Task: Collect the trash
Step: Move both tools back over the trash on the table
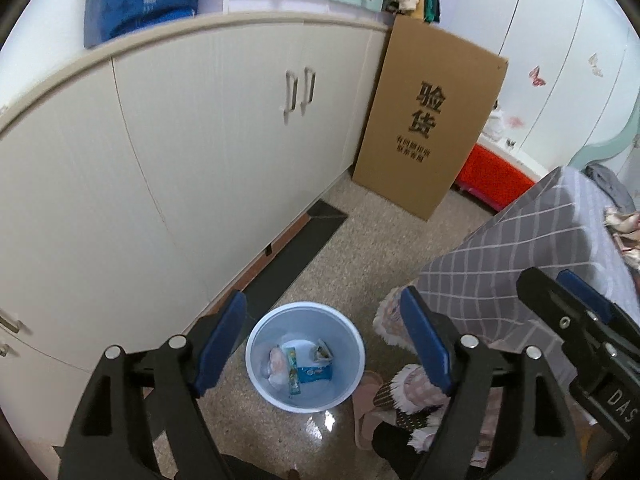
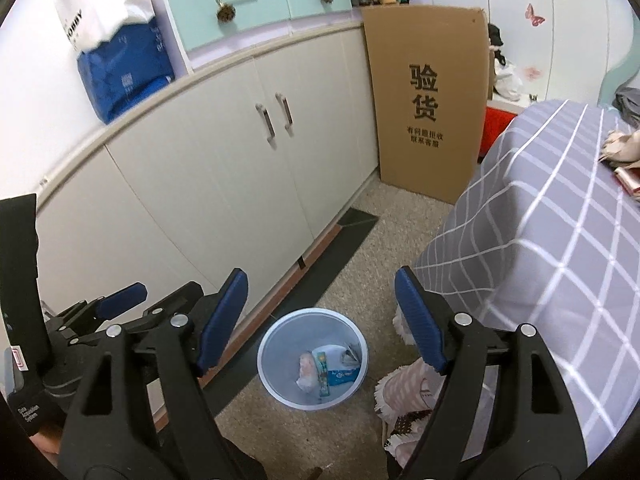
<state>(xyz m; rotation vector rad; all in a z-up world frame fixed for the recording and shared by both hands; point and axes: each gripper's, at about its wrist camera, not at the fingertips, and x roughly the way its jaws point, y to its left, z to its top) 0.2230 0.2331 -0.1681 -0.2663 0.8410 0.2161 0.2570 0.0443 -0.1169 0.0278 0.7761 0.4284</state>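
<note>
A light blue trash bin (image 1: 260, 344) stands on the speckled floor below both grippers; it also shows in the right wrist view (image 2: 272, 344). Inside lie several wrappers: a crumpled pale bag (image 1: 276, 366), a green stick pack (image 1: 293, 372) and a blue packet (image 1: 316, 374). My left gripper (image 1: 324, 350) is open and empty, high above the bin. My right gripper (image 2: 320, 320) is open and empty, also high above the bin. The right gripper shows at the right edge of the left wrist view (image 1: 576, 320).
A long beige cabinet (image 1: 180, 140) runs along the left. A brown cardboard box (image 1: 428, 120) leans at its far end. A bed with a grey checked cover (image 2: 560, 240) fills the right. Fluffy slippers (image 1: 400, 396) lie beside the bin. A dark mat (image 1: 296, 248) lies by the cabinet.
</note>
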